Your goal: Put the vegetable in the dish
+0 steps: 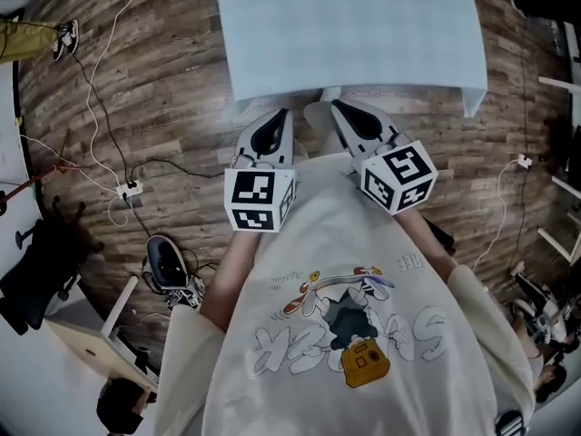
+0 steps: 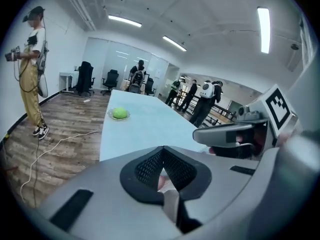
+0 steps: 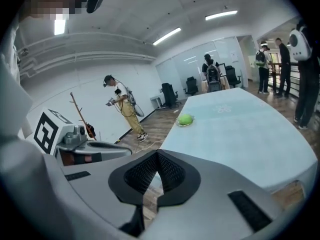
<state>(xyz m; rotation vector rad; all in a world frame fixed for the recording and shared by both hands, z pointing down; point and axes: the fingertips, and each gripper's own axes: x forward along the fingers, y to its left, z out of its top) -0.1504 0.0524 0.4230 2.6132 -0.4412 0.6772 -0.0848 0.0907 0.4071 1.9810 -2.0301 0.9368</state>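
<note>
Green vegetable (image 2: 120, 113) appears, at this distance, to sit in the dish (image 2: 109, 115) on the table (image 1: 354, 34). Left gripper (image 1: 278, 121) and right gripper (image 1: 343, 113) are both closed and empty.

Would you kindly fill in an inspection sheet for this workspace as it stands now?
Surface: long table under a pale blue cloth, bare at the person's end.
Job's things: round green vegetable lies in a shallow clear dish, far down the table.
Clutter: nothing seen on the table.
Grippers: left gripper and right gripper both shut, nothing between the fingers, held near the body.
Cables: white and black cables trail over the wood floor to a white power strip.
Surroundings: open office; person in yellow trousers, black office chairs, group of standing people.
</note>
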